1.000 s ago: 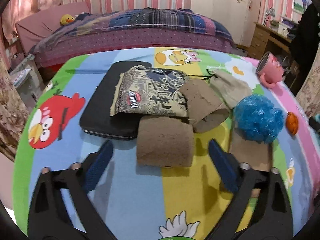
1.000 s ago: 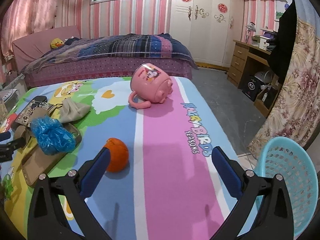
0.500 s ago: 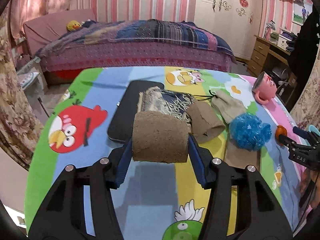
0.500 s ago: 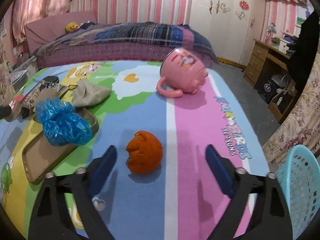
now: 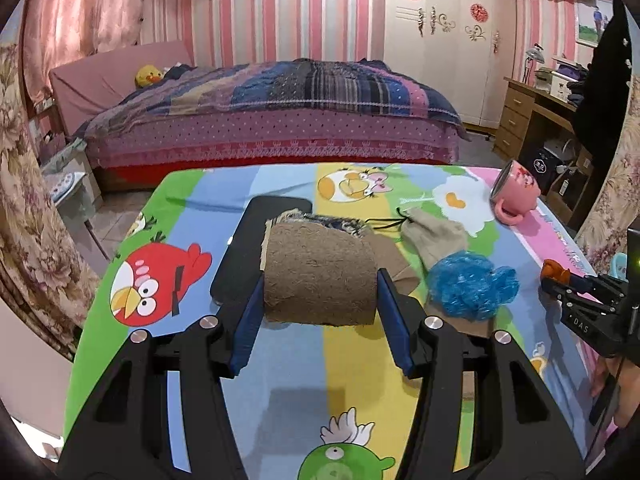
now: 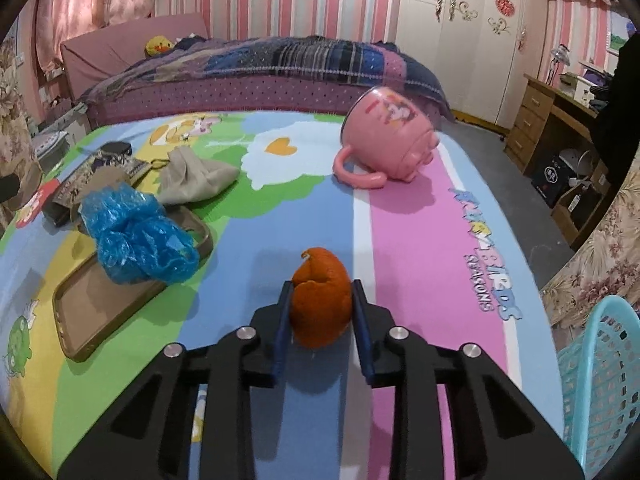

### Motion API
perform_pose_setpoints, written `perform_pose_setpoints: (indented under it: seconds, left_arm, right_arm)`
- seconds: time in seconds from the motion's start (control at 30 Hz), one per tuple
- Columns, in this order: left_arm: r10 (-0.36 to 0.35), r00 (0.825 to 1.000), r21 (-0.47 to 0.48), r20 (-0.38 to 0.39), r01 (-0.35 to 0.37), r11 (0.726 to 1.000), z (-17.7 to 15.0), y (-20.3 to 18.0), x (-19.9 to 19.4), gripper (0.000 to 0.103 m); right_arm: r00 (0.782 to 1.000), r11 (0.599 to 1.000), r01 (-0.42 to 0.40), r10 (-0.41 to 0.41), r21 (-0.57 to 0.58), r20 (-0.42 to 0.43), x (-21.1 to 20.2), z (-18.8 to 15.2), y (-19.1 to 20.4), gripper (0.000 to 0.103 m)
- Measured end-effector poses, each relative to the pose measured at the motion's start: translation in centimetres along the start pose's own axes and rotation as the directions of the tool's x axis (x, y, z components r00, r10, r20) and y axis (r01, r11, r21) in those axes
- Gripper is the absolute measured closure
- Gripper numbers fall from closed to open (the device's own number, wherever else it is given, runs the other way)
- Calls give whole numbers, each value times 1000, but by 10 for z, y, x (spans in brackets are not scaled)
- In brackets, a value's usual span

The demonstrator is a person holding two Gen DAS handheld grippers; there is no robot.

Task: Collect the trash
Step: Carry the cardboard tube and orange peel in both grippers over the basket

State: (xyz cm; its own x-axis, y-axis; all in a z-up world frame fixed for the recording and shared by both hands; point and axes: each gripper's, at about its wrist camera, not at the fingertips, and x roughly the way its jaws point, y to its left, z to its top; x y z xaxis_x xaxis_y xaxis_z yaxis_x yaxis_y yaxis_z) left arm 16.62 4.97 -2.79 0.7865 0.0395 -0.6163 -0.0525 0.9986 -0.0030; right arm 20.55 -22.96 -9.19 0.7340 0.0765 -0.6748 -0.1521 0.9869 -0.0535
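Observation:
My left gripper (image 5: 320,300) is shut on a brown cardboard roll (image 5: 320,276) and holds it above the cartoon tablecloth (image 5: 288,360). My right gripper (image 6: 320,312) is shut on an orange peel (image 6: 320,300), lifted a little off the cloth; it also shows at the right of the left wrist view (image 5: 554,270). A crumpled blue plastic bag (image 6: 136,236) lies on a brown tray (image 6: 92,312). A second cardboard roll (image 5: 390,258) and a snack wrapper (image 5: 332,222) lie behind the held roll, partly hidden.
A pink mug (image 6: 384,136) lies on its side at the far right. A beige cloth pouch (image 6: 192,178) and a black flat case (image 5: 250,252) rest on the table. A light blue basket (image 6: 596,380) stands off the table's right edge. A bed (image 5: 260,116) is behind.
My left gripper closed on the cardboard roll and lifted it. My right gripper moved to the orange peel, closed on it and raised it.

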Motion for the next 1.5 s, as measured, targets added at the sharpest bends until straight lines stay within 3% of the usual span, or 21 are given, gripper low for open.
perform_pose_setpoints:
  seconds: [0.3, 0.67, 1.1, 1.5]
  left_arm:
    - [-48, 998, -28, 37, 49, 998, 11, -13, -15, 50]
    - [-181, 978, -15, 104, 183, 983, 27, -75, -39, 50]
    - [-300, 952, 61, 68, 296, 953, 15, -164, -38, 50]
    - [-367, 929, 164, 52, 354, 921, -11, -239, -42, 50]
  right_arm:
    - [996, 999, 40, -41, 13, 81, -49, 1, -26, 76]
    - [980, 993, 99, -108, 60, 170, -113, -7, -74, 76]
    - [956, 960, 231, -254, 155, 145, -157, -65, -158, 76]
    - [931, 915, 315, -350, 252, 105, -168, -103, -221, 76]
